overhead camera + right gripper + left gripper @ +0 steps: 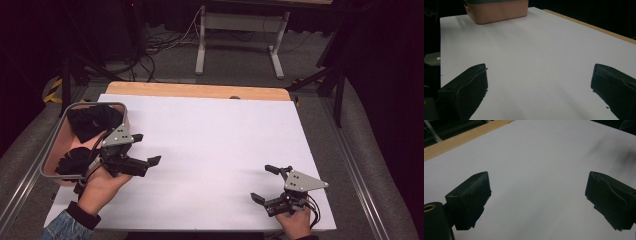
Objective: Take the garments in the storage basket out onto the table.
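1. Black cloths (pixel 92 121) lie in the pink basket (pixel 52 145) at the table's left edge.
2. The left gripper (pixel 147 149) hangs just beside the basket, above the white tabletop (pixel 215 135), jaws apart and empty.
3. The right gripper (pixel 265 183) sits well apart near the front right, jaws wide, nothing between them.

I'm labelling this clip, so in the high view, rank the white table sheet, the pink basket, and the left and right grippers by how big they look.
1. White sheet, by far the largest.
2. Pink basket, holding black cloth.
3. Left gripper and right gripper: they look about alike, so no ranking between them.
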The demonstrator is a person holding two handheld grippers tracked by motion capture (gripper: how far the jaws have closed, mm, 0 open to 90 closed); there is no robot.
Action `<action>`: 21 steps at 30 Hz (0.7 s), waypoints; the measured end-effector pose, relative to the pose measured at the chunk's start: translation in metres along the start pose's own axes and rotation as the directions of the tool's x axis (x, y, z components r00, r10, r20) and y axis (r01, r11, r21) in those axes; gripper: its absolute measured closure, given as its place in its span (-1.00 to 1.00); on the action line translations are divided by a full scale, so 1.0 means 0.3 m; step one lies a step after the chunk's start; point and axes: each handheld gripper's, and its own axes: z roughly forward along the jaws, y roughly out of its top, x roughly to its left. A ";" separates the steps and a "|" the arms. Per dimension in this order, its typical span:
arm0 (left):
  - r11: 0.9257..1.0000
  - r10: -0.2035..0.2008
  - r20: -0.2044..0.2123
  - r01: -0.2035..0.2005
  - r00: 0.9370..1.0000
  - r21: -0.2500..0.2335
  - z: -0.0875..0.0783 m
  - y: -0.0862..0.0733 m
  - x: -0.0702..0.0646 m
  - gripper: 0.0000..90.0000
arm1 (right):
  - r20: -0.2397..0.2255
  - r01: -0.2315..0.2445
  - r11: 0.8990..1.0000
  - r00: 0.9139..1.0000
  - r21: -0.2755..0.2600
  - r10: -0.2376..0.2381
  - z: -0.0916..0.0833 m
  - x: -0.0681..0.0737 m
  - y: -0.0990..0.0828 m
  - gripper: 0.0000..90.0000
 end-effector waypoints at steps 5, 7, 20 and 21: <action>1.000 0.007 -0.017 -0.006 1.000 0.021 -0.007 0.015 0.018 -0.83 | -0.002 -0.001 1.000 1.000 0.001 0.001 0.000 -0.001 0.000 -0.97; 0.999 0.021 -0.048 -0.019 0.999 0.036 -0.010 0.024 0.032 -0.83 | -0.004 -0.003 1.000 1.000 0.001 0.003 0.000 -0.001 -0.001 -0.96; 0.996 0.006 -0.108 0.003 0.994 0.090 -0.025 0.059 0.117 -0.83 | -0.003 -0.004 1.000 1.000 0.004 0.004 0.000 -0.003 -0.001 -0.95; 0.996 0.006 -0.108 0.003 0.994 0.090 -0.025 0.059 0.117 -0.83 | -0.002 -0.003 1.000 1.000 0.005 0.003 0.000 -0.003 -0.001 -0.95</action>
